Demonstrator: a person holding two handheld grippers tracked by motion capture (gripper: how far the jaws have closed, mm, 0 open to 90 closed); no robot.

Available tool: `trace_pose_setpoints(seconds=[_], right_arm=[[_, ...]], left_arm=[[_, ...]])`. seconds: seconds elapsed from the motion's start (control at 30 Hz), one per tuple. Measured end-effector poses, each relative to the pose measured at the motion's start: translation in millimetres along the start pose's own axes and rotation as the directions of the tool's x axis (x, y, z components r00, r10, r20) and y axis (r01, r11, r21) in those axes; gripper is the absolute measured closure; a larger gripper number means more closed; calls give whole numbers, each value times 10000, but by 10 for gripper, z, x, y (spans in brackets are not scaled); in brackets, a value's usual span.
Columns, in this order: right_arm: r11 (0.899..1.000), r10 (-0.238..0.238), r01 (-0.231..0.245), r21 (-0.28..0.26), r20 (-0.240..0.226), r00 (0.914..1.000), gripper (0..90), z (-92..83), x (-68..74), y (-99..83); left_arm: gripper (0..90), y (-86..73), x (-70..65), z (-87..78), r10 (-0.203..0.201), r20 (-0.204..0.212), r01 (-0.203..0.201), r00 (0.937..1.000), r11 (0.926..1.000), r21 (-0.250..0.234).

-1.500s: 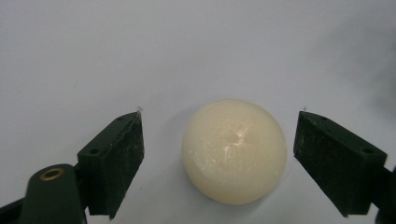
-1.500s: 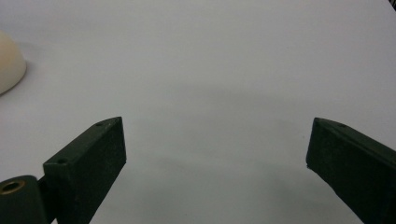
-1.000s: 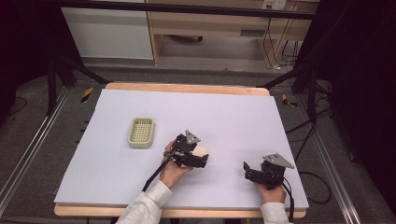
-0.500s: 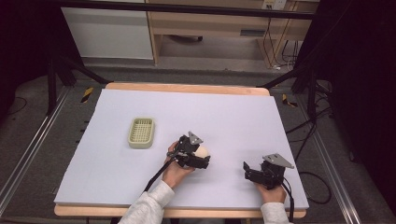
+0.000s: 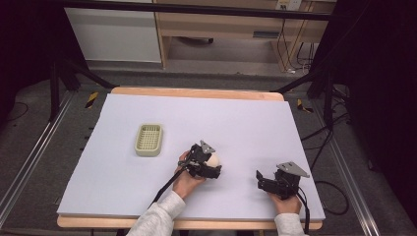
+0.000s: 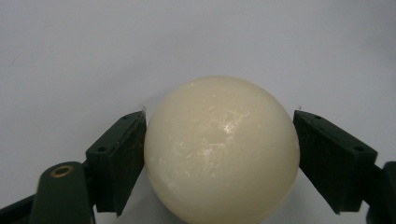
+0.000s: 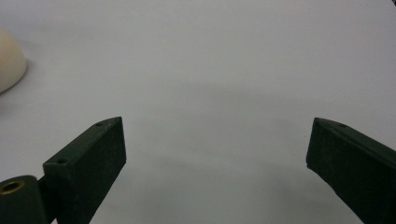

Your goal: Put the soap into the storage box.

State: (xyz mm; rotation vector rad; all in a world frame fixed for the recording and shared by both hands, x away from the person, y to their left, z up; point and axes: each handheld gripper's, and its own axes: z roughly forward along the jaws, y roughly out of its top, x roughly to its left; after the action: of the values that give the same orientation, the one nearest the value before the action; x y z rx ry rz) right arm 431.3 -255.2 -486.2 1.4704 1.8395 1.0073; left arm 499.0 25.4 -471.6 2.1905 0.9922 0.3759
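Observation:
A cream ball (image 6: 222,149) sits between the two black jaws of my left gripper (image 6: 219,122), and both jaws touch its sides. In the high view that gripper (image 5: 215,166) is at the middle of the pale sheet, with the ball (image 5: 212,159) showing between its jaws. I cannot tell whether the ball rests on the sheet or hangs just above it. My right gripper (image 5: 259,180) stands open near the front right, with nothing between its jaws (image 7: 215,128). The ball's edge (image 7: 9,60) shows at the far left of the right gripper view.
A small pale slotted basket (image 5: 148,139) lies on the sheet (image 5: 246,118) to the left of the left gripper. The wooden table edge (image 5: 196,92) frames the sheet. Black frame posts and cables stand around the table.
My left gripper, with the ball in it, has drifted slightly to the right and toward the front edge. The right gripper has stayed in place.

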Motion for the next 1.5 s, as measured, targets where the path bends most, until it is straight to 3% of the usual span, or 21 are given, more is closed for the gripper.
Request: trace_pose_setpoints(seconds=[1.1,1.5], right_arm=[[10000,14,-14,13,6,10000,53,1,-1,1],[10000,11,-11,17,-4,10000,54,1,0,1]], left_arm=[[240,-2,-12,24,-180,-9,180,9998,9998,45],[240,19,0,-113,-172,77,173,9998,9996,-203]])
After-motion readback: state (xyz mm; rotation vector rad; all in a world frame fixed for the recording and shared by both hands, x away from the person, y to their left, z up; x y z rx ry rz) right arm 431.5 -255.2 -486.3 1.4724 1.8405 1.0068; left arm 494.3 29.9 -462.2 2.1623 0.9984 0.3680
